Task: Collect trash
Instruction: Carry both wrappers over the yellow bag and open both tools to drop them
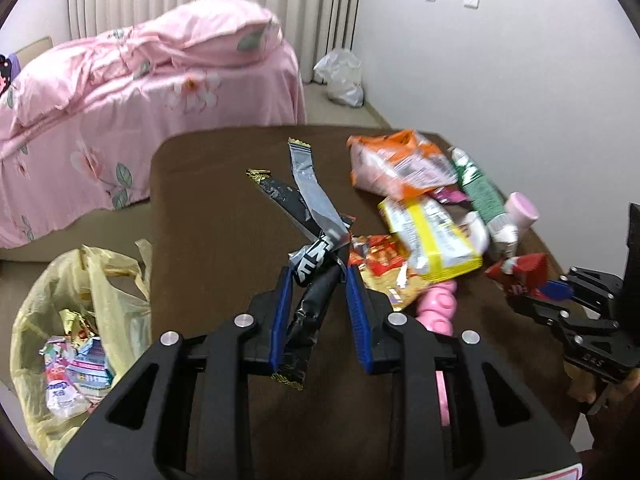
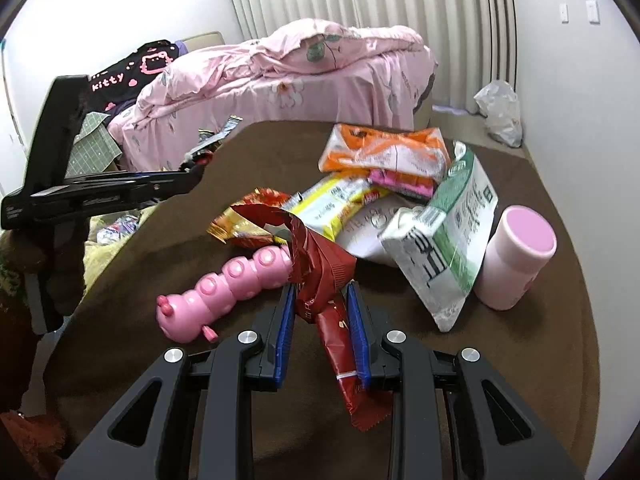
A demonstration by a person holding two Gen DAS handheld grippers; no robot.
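Your left jaws sit partly closed around a bundle of black and silver wrappers [image 1: 316, 248], which stick out ahead of them and hang below; your right jaws pinch a red wrapper [image 2: 324, 280] the same way, its tail trailing back between them. You look mid-carry with both loads. The yellow trash bag [image 1: 80, 320], already holding wrappers, lies left of and below the left gripper [image 1: 316, 304], off the brown surface [image 1: 224, 208]. Next, swing left over the bag's mouth, then release. More packets lie ahead of the right gripper [image 2: 320, 312].
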